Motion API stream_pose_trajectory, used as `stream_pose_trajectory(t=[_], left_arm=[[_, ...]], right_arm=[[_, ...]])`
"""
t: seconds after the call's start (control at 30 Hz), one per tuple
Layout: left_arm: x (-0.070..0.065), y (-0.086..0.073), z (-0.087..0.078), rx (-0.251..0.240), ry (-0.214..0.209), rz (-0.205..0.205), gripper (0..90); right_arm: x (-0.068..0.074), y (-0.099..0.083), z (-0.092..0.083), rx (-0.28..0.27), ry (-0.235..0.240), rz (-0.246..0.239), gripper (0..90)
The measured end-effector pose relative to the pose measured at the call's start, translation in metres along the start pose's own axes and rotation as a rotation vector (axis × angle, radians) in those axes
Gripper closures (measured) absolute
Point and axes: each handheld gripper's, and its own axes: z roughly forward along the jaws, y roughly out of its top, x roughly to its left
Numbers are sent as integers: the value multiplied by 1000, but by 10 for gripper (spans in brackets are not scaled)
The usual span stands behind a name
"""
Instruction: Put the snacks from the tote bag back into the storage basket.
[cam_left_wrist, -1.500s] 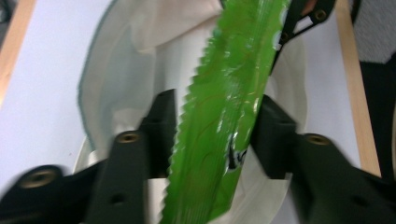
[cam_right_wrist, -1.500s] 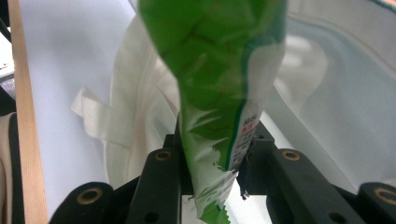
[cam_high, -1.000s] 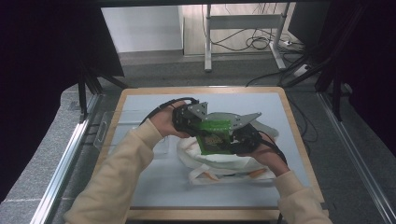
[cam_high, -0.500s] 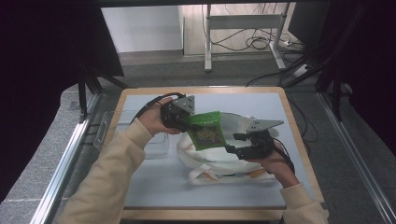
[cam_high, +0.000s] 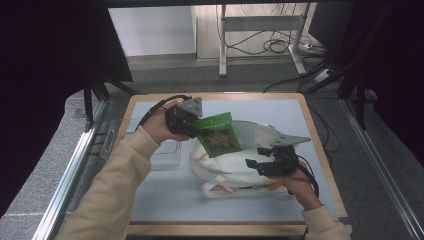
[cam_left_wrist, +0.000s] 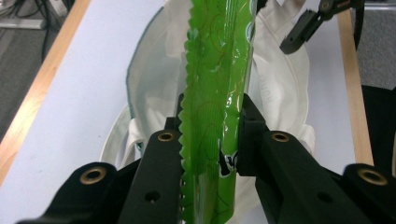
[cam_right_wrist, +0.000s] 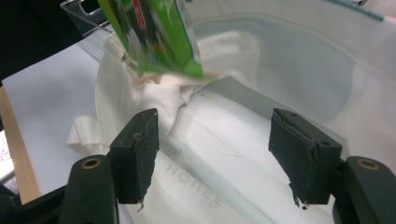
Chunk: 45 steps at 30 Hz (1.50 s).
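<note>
High view: left gripper (cam_high: 192, 131) clamps green packet (cam_high: 218, 135) over wood-edged table (cam_high: 310, 125); right gripper (cam_high: 255, 165) gapes.

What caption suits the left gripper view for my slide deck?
Left hand-held gripper clamps a green snack pouch above a white tote bag on the table.
</note>
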Motion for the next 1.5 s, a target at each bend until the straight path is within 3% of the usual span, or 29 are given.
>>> stream_pose_trajectory(t=[0.57, 1.5], left_arm=[[-1, -5, -31, -14, 56, -18, 765], [14, -41, -73, -8, 146, -92, 766]], right_arm=[[2, -1, 0, 3, 1, -19, 321], [5, -4, 7, 35, 11, -37, 301]])
